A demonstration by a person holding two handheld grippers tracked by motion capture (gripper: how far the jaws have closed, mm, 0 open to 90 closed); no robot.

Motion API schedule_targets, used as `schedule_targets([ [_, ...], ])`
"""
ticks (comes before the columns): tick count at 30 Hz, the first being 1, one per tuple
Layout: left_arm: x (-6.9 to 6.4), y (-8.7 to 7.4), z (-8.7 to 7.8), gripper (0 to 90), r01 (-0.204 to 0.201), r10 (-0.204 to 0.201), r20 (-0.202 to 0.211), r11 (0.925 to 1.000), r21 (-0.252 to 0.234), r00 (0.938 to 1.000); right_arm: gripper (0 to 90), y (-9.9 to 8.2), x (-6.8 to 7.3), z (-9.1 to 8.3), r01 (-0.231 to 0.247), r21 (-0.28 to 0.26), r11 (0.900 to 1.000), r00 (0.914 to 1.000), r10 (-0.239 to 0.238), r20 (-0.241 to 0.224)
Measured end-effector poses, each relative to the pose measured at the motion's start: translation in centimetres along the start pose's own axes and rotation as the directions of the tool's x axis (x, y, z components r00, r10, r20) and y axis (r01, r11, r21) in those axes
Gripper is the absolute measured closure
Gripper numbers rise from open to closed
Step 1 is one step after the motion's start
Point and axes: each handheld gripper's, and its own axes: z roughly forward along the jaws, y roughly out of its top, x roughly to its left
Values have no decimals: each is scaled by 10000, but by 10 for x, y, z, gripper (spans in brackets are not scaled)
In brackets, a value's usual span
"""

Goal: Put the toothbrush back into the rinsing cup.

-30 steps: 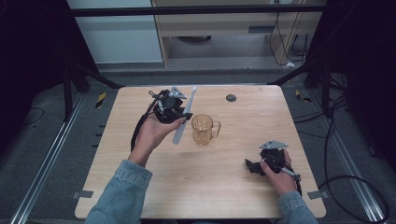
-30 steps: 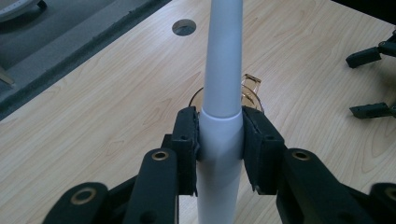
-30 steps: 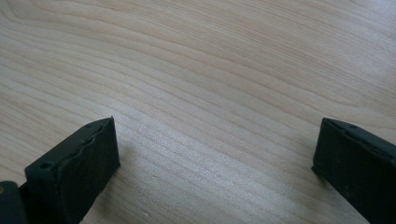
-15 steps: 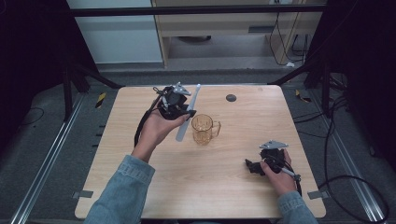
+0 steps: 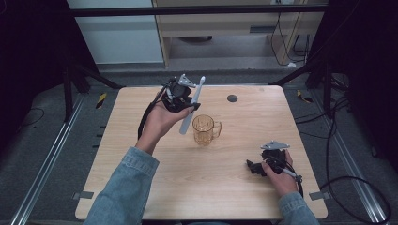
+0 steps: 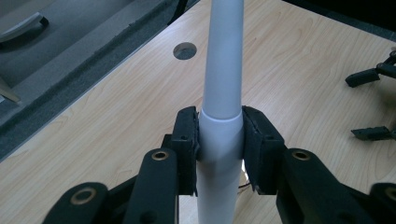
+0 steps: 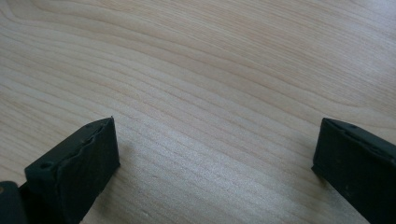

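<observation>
The left gripper [image 6: 219, 140] clamped a white toothbrush [image 6: 222, 84] – a glass mug [image 5: 205, 130] stood just beside it; the right gripper [image 7: 215, 163] rested wide open – empty – on the table [image 7: 210, 56].

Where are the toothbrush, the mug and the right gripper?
toothbrush [image 6: 219, 126], left gripper view, on its white handle between the pads.
mug [image 5: 203, 129], high view, on its amber glass wall.
right gripper [image 5: 254, 168], high view, midway between its open fingertips.
</observation>
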Motion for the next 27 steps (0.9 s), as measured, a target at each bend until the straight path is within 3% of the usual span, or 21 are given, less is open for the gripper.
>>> schedule_targets([
  [15,-12,21,6,678,-340,341,244,9994,-11,9991,4,0,0,0,-32,10,10000,10000,32,16],
  [27,-5,42,23,677,-423,428,367,9990,-144,9984,3,0,0,0,-30,21,10000,10000,30,20],
])
